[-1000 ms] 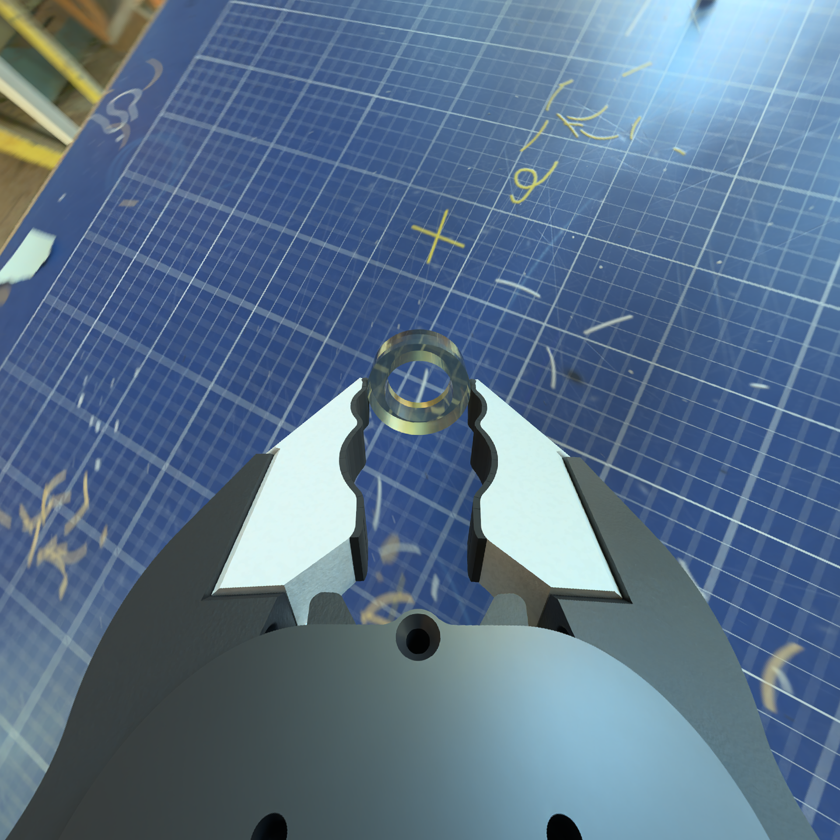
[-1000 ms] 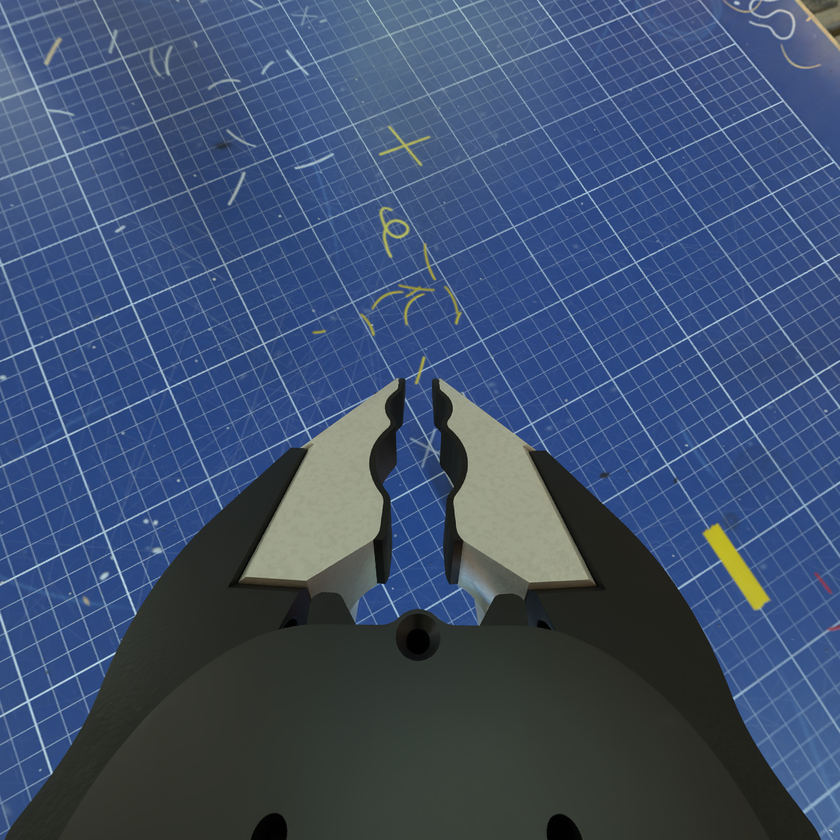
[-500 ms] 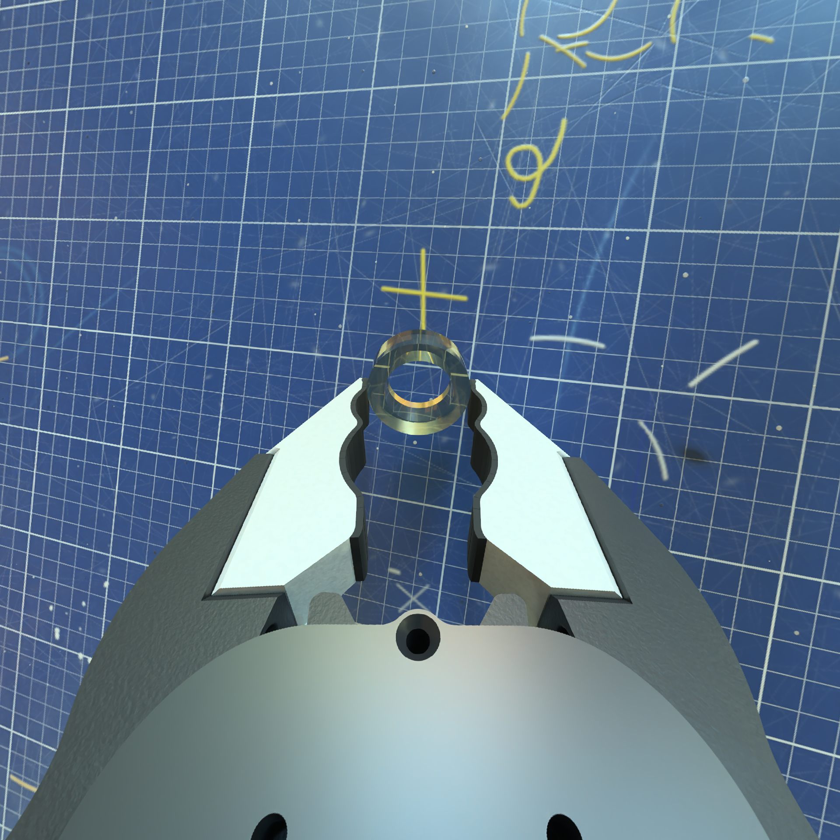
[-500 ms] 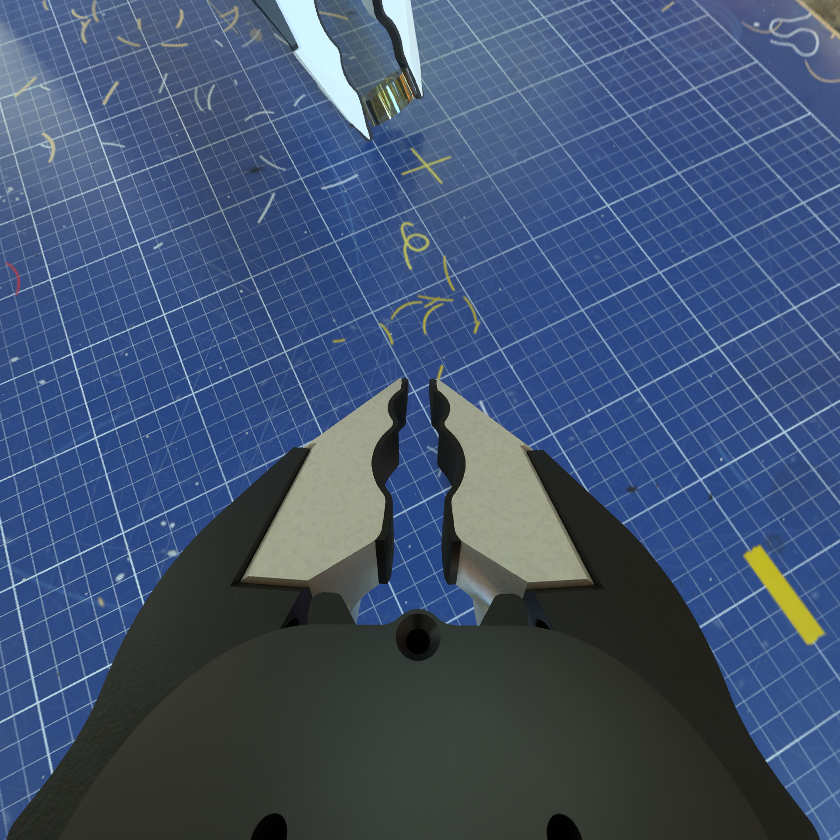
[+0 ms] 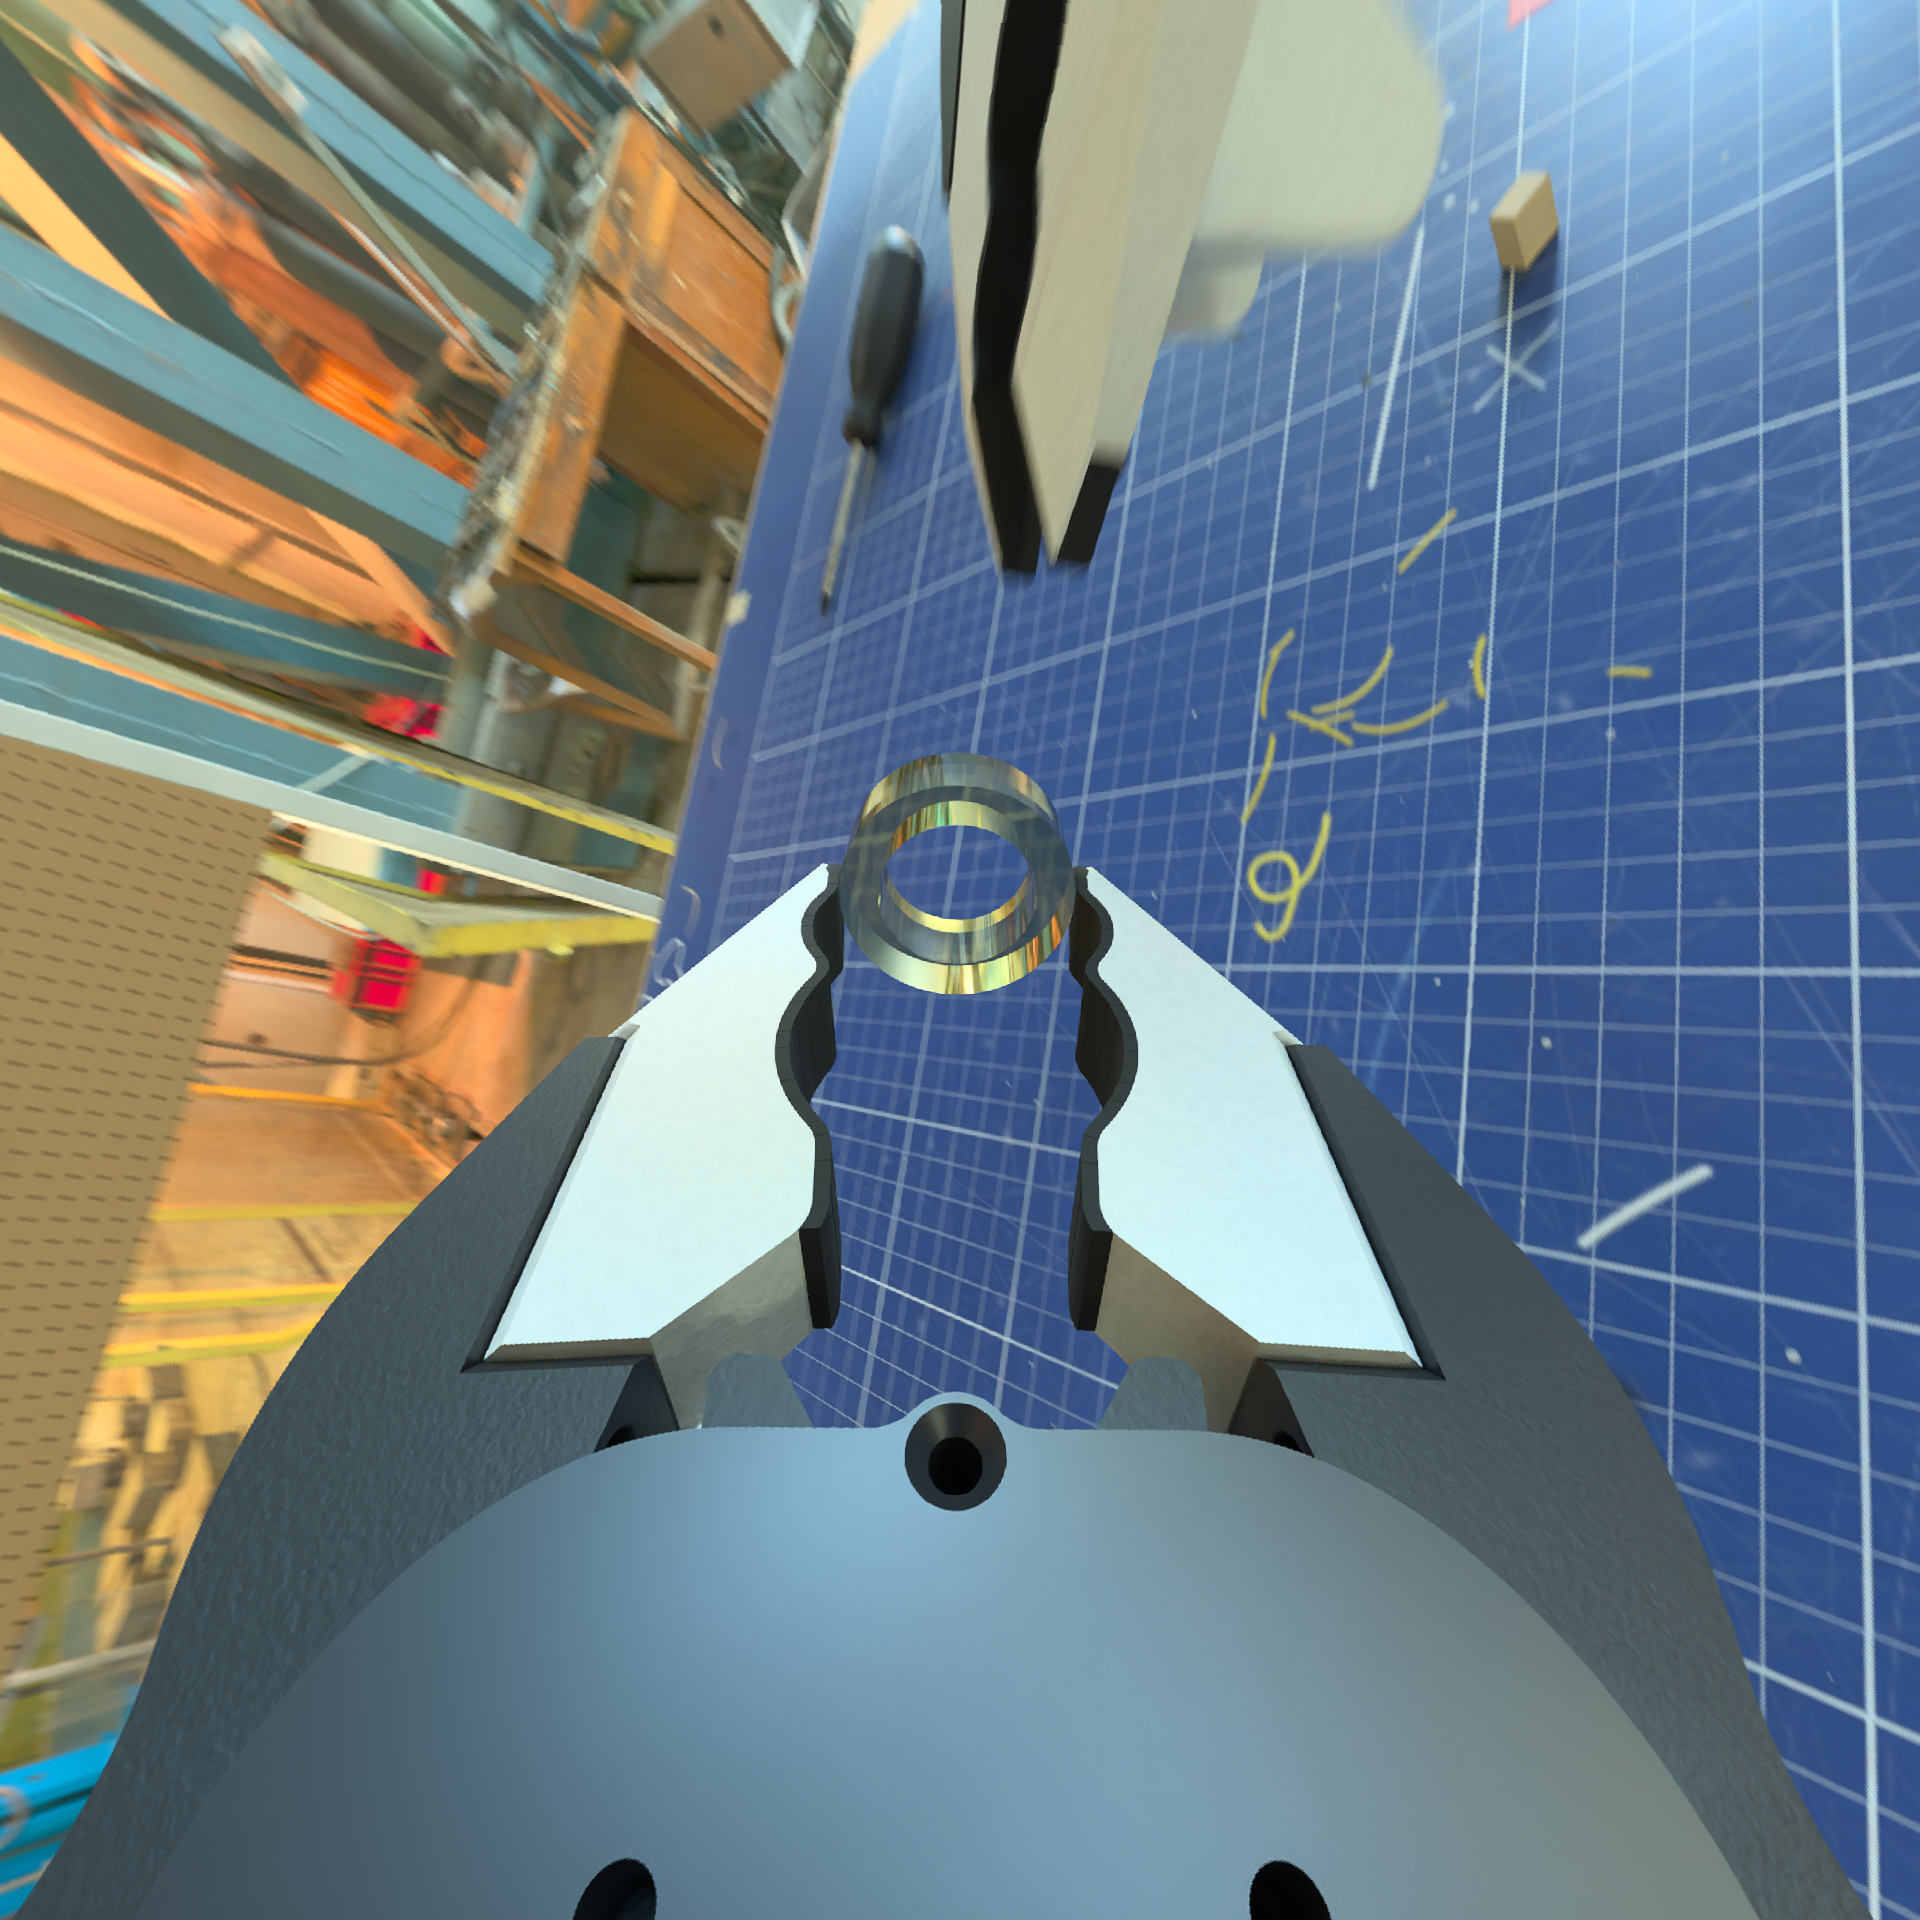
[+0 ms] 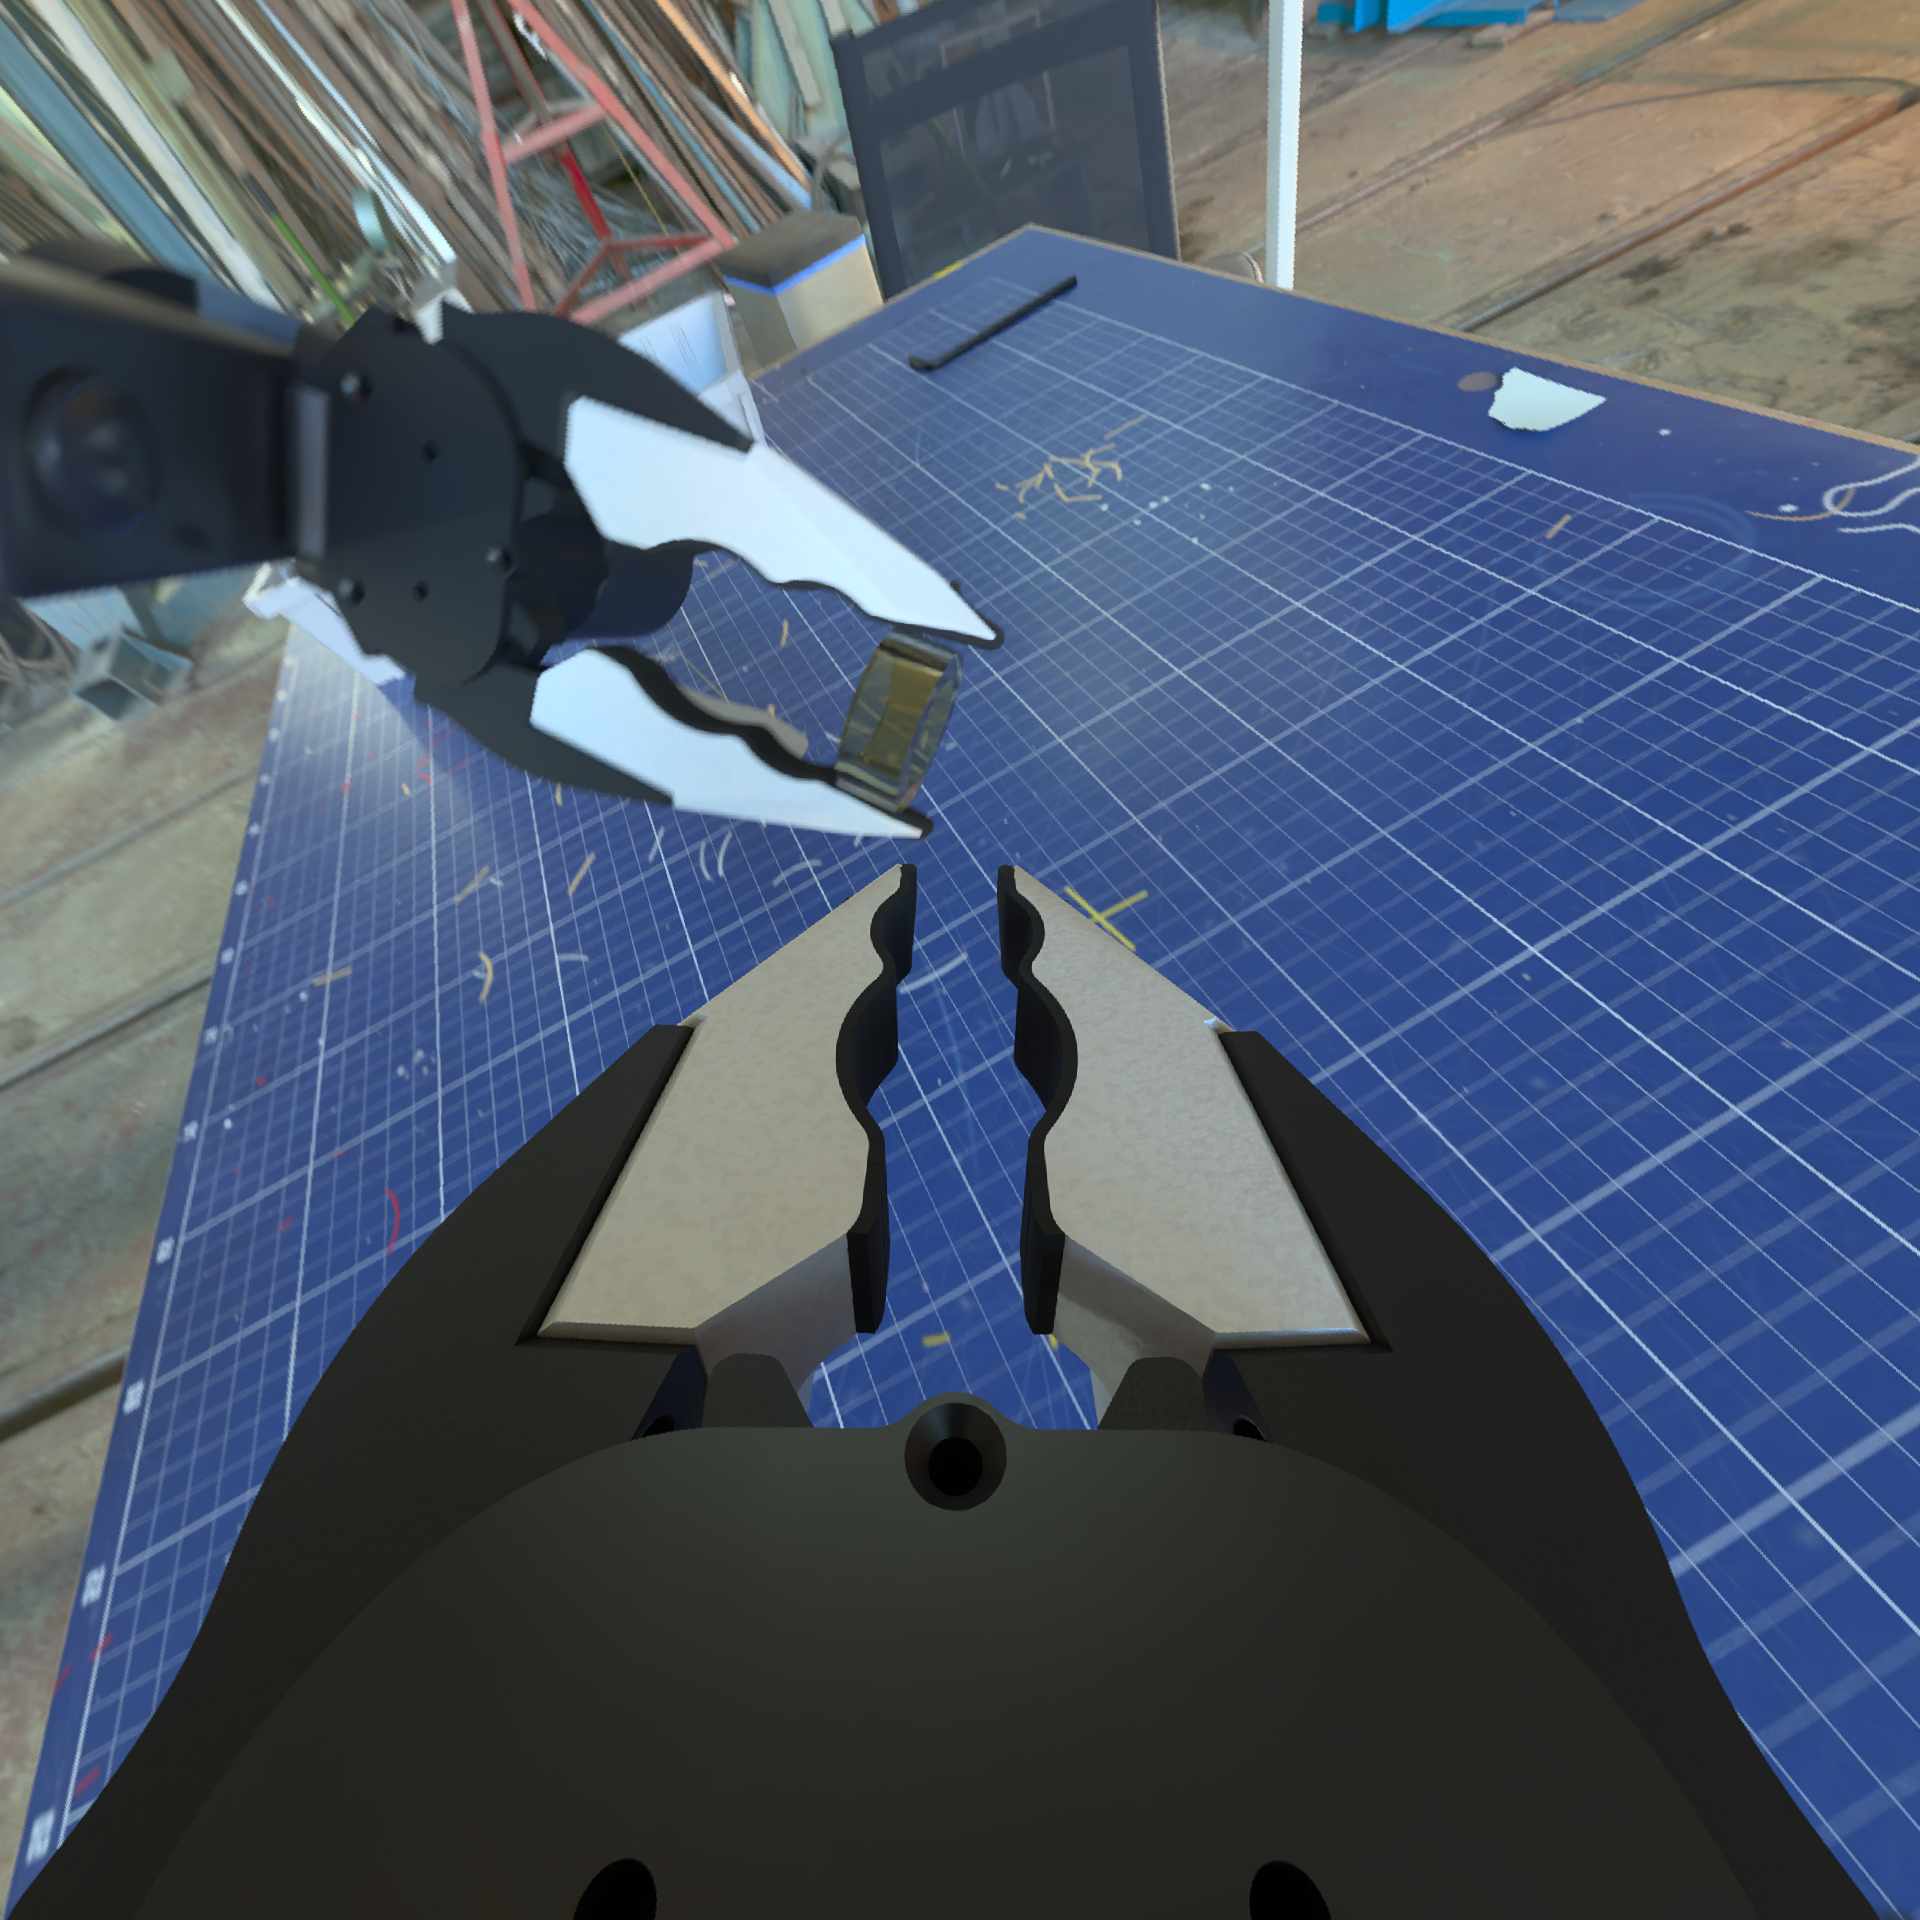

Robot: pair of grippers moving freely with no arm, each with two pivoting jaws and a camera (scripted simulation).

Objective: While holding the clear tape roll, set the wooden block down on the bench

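My left gripper [image 5: 956, 883] is shut on the clear tape roll [image 5: 956, 873] and holds it above the blue cutting mat [image 5: 1558, 1039]. The roll's hole faces the camera. The small wooden block [image 5: 1524, 218] lies on the mat at the far right, apart from both grippers. My right gripper [image 6: 956, 883] is slightly open with a narrow gap and holds nothing. In the left wrist view it hangs tips-down [image 5: 1044, 556] over the mat. In the right wrist view the left gripper [image 6: 956, 732] with the tape roll [image 6: 899, 722] hovers just beyond my right fingertips.
A black screwdriver [image 5: 878, 343] lies near the mat's left edge. A black hex key [image 6: 992, 322] lies at the far end and a white paper scrap [image 6: 1543, 400] at the far right. Yellow marks and wood shavings [image 6: 1065, 483] dot the mat. Workshop shelving stands beyond the bench edge.
Both views have swung up from looking down at the mat. The left gripper, still gripping the roll, is now close to the right fingertips. The right gap has widened slightly.
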